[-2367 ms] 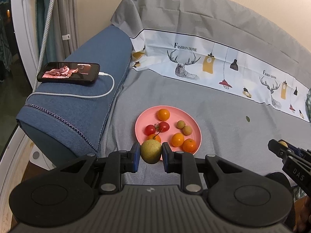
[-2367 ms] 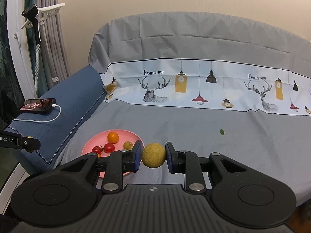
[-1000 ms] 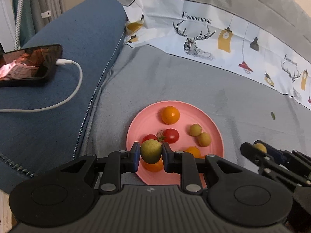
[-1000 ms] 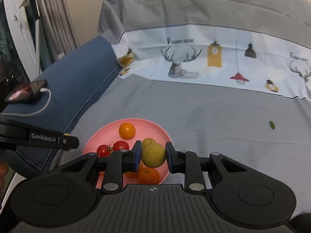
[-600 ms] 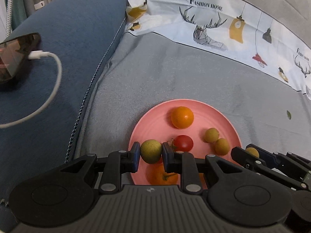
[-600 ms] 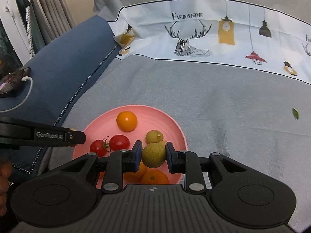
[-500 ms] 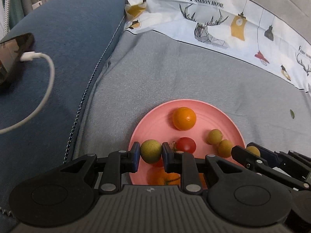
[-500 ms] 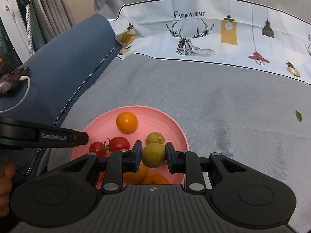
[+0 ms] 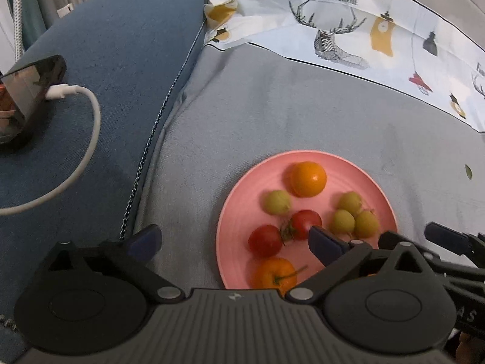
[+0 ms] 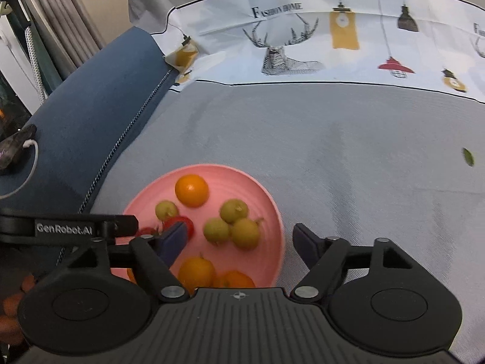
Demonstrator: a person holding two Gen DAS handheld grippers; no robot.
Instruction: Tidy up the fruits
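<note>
Both my grippers hang over the pink plate (image 10: 274,209) on the grey sofa cover (image 10: 348,157), and both are empty. My left gripper (image 9: 233,242) has its fingers spread wide; so does my right gripper (image 10: 239,239). The small green fruits (image 10: 232,221), the oranges (image 10: 192,190) and the tomatoes (image 9: 304,223) all lie on the plate. I judge this the release step; next I would lift both grippers straight up, clear of the fruit, without nudging the plate

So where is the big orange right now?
The big orange sits at the far edge of the pink plate, in both views, just beyond a small green fruit.
</note>
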